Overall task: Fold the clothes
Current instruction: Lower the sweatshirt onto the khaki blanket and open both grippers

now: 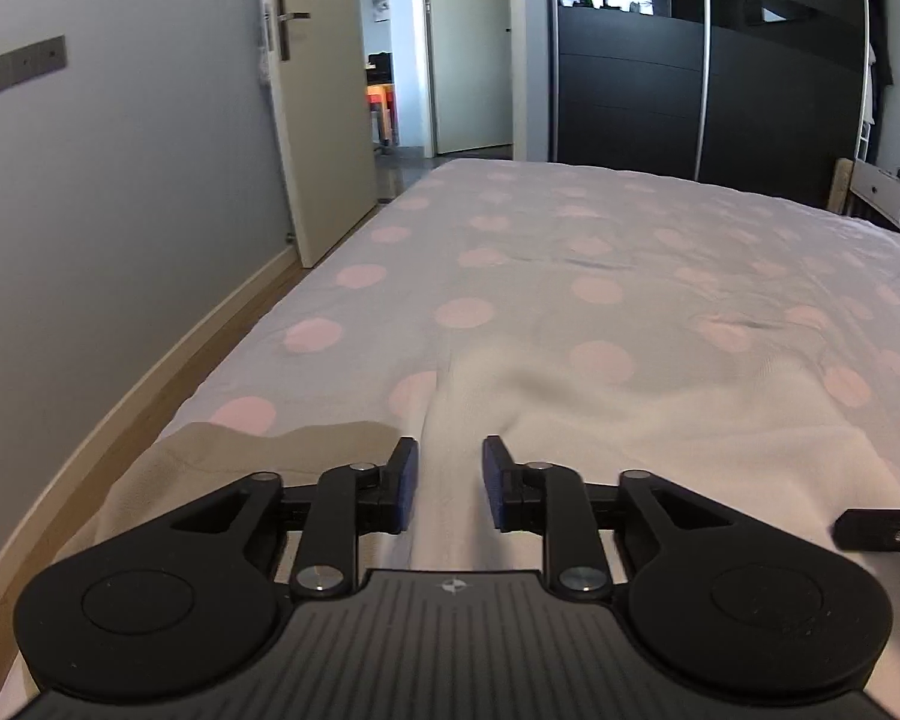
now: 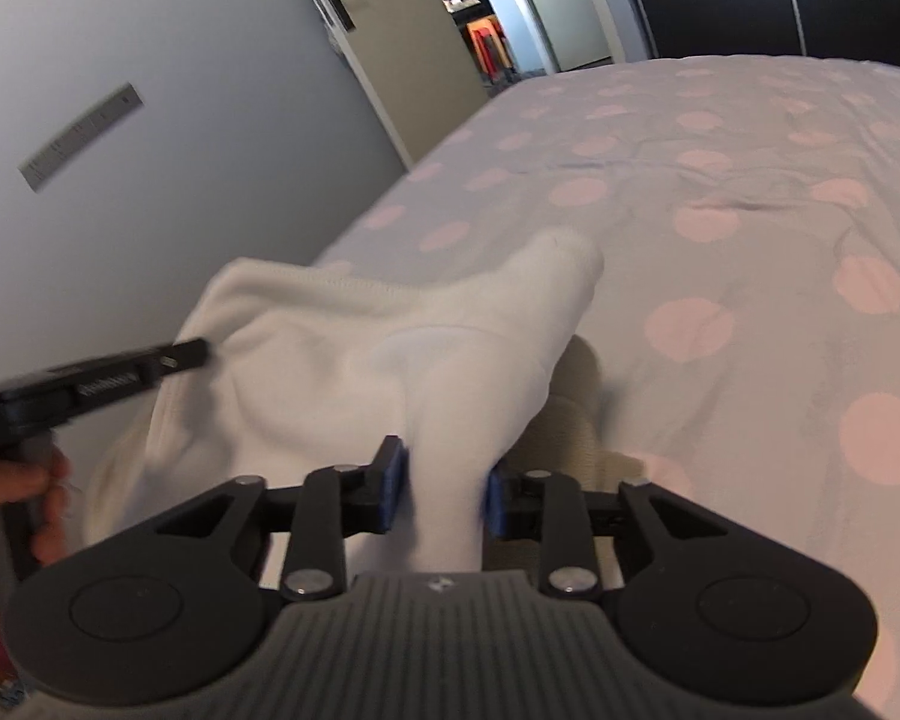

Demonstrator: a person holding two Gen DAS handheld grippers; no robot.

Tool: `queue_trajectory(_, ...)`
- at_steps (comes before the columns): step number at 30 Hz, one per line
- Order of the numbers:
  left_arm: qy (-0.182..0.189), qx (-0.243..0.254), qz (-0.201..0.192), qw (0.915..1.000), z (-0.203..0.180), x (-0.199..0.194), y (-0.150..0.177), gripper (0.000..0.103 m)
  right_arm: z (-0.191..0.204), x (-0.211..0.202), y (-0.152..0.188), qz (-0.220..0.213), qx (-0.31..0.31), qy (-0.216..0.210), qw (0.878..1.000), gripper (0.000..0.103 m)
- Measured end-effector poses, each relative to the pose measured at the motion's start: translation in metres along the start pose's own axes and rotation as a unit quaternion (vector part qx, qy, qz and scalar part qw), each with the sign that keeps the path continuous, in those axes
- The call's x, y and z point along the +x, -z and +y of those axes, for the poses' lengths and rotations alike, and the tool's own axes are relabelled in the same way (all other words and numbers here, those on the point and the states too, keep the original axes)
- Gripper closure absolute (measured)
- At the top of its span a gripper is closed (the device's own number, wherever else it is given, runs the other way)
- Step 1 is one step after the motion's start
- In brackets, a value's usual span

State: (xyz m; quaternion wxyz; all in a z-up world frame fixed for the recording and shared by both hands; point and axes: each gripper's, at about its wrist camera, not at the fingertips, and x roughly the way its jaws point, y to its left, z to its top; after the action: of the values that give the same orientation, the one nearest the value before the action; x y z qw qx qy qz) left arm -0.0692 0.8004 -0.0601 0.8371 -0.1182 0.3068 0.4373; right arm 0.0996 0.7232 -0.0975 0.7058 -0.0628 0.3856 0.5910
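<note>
On the near end of the bed (image 1: pixel 570 276), over its pink-dotted cover, a white garment (image 2: pixel 342 360) lay partly draped across a beige garment (image 1: pixel 252 450). The step in hand looked like the laying-down of a fold, with the release just under way.

A bunched band of the white cloth ran between the blue pads (image 2: pixel 393 480) of the right tool (image 2: pixel 444 489); the pads appeared to touch it on both sides, so it was likely gripped, though loosely. The left tool (image 1: pixel 448 483) stood parted over the same cloth, its pads clear of the fabric and holding nothing.

Both tools pointed forward and tilted down toward the bed, side by side. A hand (image 2: pixel 12 498) showed at the left tool's grip.

Next, I judged, the right tool needed to let go fully, then both should smooth the cloth flat.
</note>
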Motion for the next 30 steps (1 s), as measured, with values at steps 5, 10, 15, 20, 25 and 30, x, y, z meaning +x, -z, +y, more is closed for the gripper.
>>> queue_trajectory(5, -0.009, 0.030, -0.013, 0.9994, 0.024, -0.026, 0.004, 0.063, -0.003, -0.020, 0.002, -0.051, -0.068, 0.054, 0.995, 0.042)
queue_trajectory(10, 0.066, 0.047, -0.006, 0.9967, 0.020, -0.062, 0.030, 0.076, -0.003, -0.038, 0.017, -0.025, -0.081, -0.024, 0.996, 0.060)
queue_trajectory(15, 0.064, 0.082, 0.046, 0.9935, 0.003, -0.060, 0.073, 0.090, 0.025, -0.032, 0.059, 0.016, -0.121, -0.041, 0.992, 0.058)
queue_trajectory(20, 0.061, 0.053, 0.088, 0.9928, 0.020, -0.027, 0.105, 0.091, 0.041, -0.004, 0.079, 0.042, -0.123, -0.014, 0.991, 0.056)
queue_trajectory(25, 0.053, 0.060, 0.068, 0.9945, 0.018, -0.022, 0.119, 0.091, 0.057, 0.013, 0.091, 0.047, -0.174, 0.016, 0.984, 0.057)
queue_trajectory(30, 0.033, 0.056, 0.079, 0.9948, 0.009, -0.027, 0.112, 0.091, 0.057, 0.020, 0.089, 0.053, -0.176, 0.025, 0.983, 0.056)
